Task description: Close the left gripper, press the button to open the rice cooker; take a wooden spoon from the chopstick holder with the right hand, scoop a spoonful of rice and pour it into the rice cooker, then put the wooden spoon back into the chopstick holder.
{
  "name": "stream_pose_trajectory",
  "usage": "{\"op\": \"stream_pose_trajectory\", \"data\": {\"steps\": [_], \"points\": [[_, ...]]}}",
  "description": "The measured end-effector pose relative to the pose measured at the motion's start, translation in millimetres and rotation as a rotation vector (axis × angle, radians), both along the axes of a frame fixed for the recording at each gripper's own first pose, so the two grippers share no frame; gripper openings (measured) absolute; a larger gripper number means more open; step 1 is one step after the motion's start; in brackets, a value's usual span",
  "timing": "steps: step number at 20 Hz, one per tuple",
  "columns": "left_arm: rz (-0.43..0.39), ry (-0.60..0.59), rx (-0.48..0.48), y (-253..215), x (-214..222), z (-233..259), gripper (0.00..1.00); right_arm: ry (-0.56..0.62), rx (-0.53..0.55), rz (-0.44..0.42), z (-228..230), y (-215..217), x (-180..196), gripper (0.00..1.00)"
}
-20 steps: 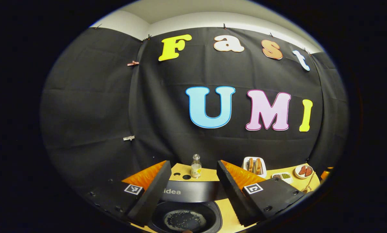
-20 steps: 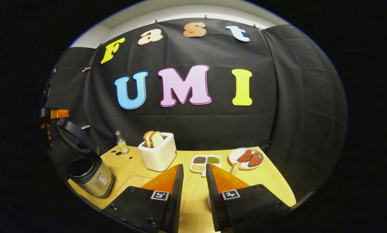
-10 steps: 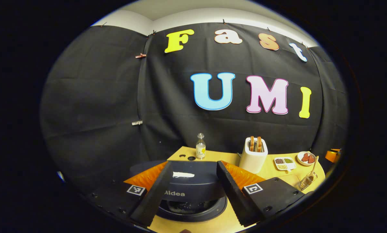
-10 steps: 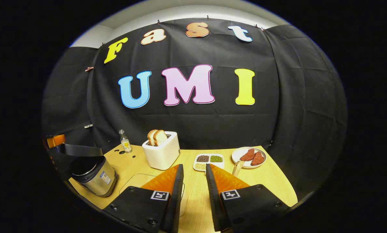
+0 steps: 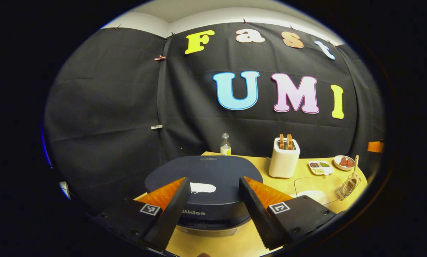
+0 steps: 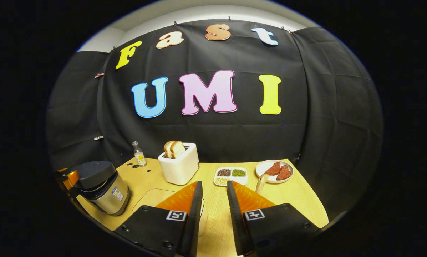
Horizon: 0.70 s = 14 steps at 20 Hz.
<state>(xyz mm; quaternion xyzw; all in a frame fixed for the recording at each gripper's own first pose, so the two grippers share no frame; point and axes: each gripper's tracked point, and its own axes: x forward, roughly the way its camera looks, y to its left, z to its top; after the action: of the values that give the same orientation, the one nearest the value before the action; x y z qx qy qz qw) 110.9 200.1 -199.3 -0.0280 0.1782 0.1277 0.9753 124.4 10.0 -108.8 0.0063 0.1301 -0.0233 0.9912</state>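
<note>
Rice cooker (image 5: 203, 185) stands at the surface's (image 6: 299, 200) left edge with its lid down. Left claw (image 5: 213, 200) hovers just above the lid front, jaws apart, gripping nothing. Right claw (image 6: 213, 214) is open and empty over the near middle of the surface. Wooden spoon (image 5: 355, 166) stands in the chopstick holder (image 5: 349, 185) near the right edge. Grain dish (image 6: 230, 176) sits toward the far edge beside the toaster (image 6: 179, 166). Judgement: spoon sits stowed, yet nothing here confirms any scooping; with lid shut, the pictures cannot settle whether the task is finished or not begun
</note>
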Motion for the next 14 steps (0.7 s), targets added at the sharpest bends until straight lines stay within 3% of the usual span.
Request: {"op": "stream_pose_trajectory", "data": {"steps": [3, 13, 14], "points": [[0.0, 0.035, -0.018, -3.3, -8.7, -24.0, 0.95, -0.002, -0.001, -0.001, 0.8, 0.2, -0.7, 0.44], [0.009, -0.055, 0.001, -4.3, -11.5, -32.9, 0.97, -0.001, -0.016, 0.029, 3.8, 16.9, -0.9, 0.44], [0.013, -0.064, 0.002, -3.1, -10.7, -33.3, 0.96, -0.002, -0.015, 0.031, 4.9, 18.5, -0.1, 0.48]]}}
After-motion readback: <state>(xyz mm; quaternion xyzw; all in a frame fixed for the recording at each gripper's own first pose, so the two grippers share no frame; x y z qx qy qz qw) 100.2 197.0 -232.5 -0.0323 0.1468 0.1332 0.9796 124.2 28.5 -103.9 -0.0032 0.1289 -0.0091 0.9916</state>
